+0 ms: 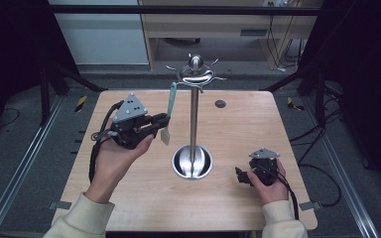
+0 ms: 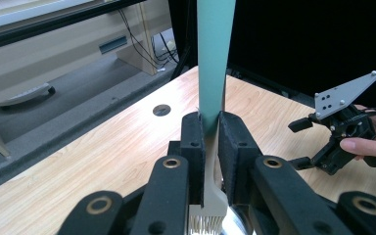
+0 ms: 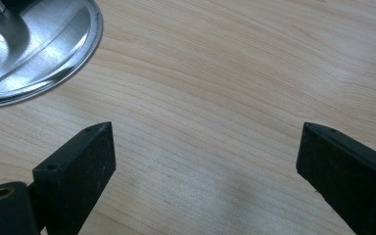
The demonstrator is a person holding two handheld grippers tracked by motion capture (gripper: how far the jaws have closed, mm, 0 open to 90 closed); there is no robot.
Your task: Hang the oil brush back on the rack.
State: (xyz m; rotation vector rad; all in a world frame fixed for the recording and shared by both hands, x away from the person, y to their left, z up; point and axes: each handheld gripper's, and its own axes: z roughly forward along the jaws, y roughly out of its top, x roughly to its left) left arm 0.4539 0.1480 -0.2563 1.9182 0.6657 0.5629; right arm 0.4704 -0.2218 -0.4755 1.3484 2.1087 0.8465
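One risk: left gripper (image 1: 162,122), jaws clamped low on the brush (image 1: 169,110) near the desk's (image 1: 129,198) far-left corner, could let it pivot off the rack (image 1: 194,74); right gripper (image 1: 242,177) sat jaws apart.

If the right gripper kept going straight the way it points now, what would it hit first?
Most likely the light wooden tabletop: the open right gripper points down at bare wood, with the shiny round metal stand base off to one side.

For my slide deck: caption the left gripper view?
Left gripper fingers clamp a teal-handled pastry brush upright above the wooden table.
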